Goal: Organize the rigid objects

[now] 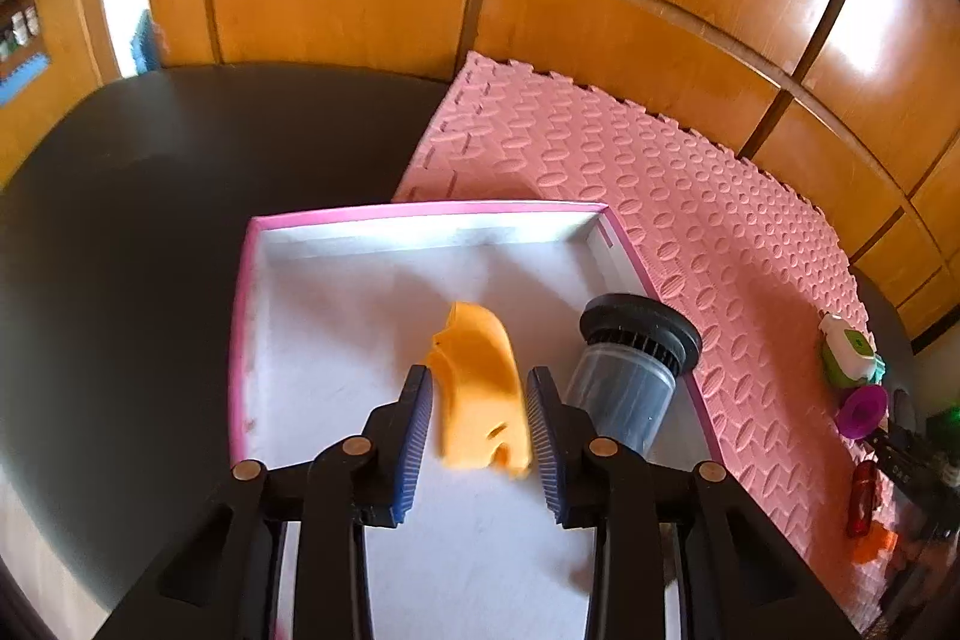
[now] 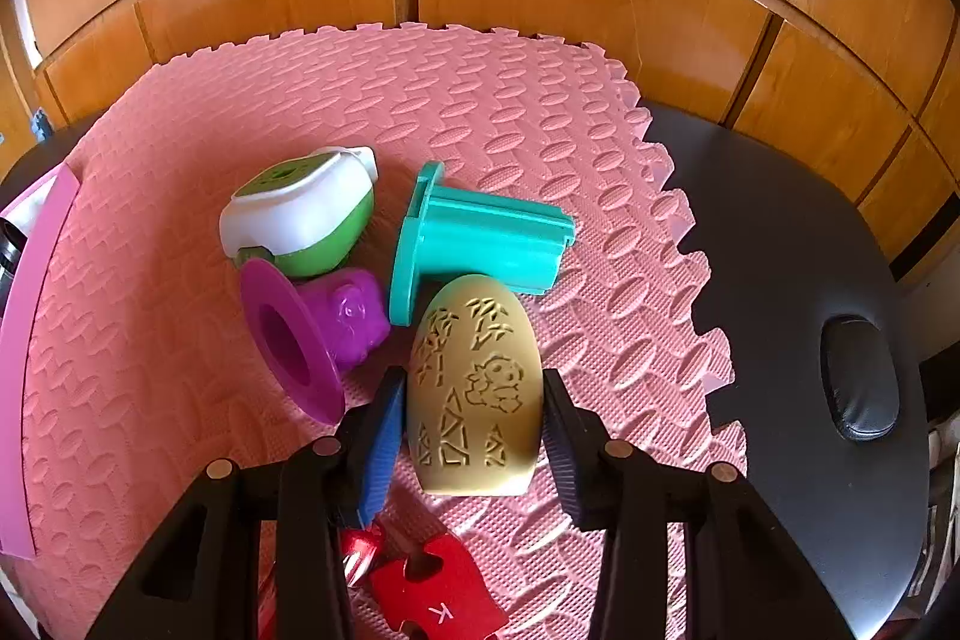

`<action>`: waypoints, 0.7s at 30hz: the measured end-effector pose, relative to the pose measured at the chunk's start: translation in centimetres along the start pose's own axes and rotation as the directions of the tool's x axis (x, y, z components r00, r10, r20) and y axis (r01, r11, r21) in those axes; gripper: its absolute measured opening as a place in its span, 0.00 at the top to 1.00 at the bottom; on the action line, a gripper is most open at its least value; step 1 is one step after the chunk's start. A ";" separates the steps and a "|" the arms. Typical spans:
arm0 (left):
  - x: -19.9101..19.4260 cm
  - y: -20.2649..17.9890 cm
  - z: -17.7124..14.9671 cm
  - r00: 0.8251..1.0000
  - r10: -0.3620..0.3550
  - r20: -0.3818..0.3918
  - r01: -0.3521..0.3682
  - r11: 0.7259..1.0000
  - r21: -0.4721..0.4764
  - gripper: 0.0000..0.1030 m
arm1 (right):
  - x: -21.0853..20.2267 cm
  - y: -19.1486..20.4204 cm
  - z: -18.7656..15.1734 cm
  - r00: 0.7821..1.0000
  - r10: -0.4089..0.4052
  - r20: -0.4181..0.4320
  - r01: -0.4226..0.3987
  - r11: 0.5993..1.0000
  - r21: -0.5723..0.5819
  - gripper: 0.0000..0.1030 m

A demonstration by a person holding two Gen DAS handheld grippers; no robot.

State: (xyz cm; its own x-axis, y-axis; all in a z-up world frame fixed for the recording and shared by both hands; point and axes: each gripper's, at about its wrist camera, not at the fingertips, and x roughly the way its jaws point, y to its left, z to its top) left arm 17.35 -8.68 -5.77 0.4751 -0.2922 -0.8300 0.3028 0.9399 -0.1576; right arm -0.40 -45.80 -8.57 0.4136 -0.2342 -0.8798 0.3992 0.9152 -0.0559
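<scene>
An orange plastic piece (image 1: 480, 400) lies between the blue pads of my left gripper (image 1: 478, 373), over the white floor of a pink-rimmed box (image 1: 420, 208). The pads stand slightly off it and the piece looks blurred, so the gripper is open. A dark, clear-bodied filter canister (image 1: 630, 370) lies in the box at its right wall. My right gripper (image 2: 472, 373) is shut on an olive egg-shaped shell (image 2: 474, 388) with carved figures, held just above the pink foam mat (image 2: 510, 100).
A green-and-white toy (image 2: 300, 214), a teal flanged part (image 2: 480, 238) and a purple funnel-shaped piece (image 2: 312, 334) lie together on the mat. A red piece marked K (image 2: 438, 592) sits under the right gripper. The black table (image 1: 150, 220) meets a wooden wall.
</scene>
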 end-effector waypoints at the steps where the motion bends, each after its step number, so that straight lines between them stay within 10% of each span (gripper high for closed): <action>1: -0.7 0.0 -0.4 1.000 0.010 0.015 -0.010 1.000 -0.001 0.62 | 0.0 0.0 0.0 1.000 0.000 0.000 0.000 1.000 0.000 0.58; 21: -7.3 -2.2 -8.5 0.991 0.099 0.086 -0.106 0.991 0.078 0.54 | -0.3 0.6 -0.1 0.999 -0.045 0.024 0.046 0.997 -0.055 0.58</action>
State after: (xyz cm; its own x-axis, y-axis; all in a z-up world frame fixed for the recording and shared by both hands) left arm 6.18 -7.11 -3.96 0.5720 -0.2119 -0.7924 0.3143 0.9490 -0.0268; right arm -0.36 -45.16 -8.42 0.4145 -0.2830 -0.8649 0.3722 0.9200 -0.1226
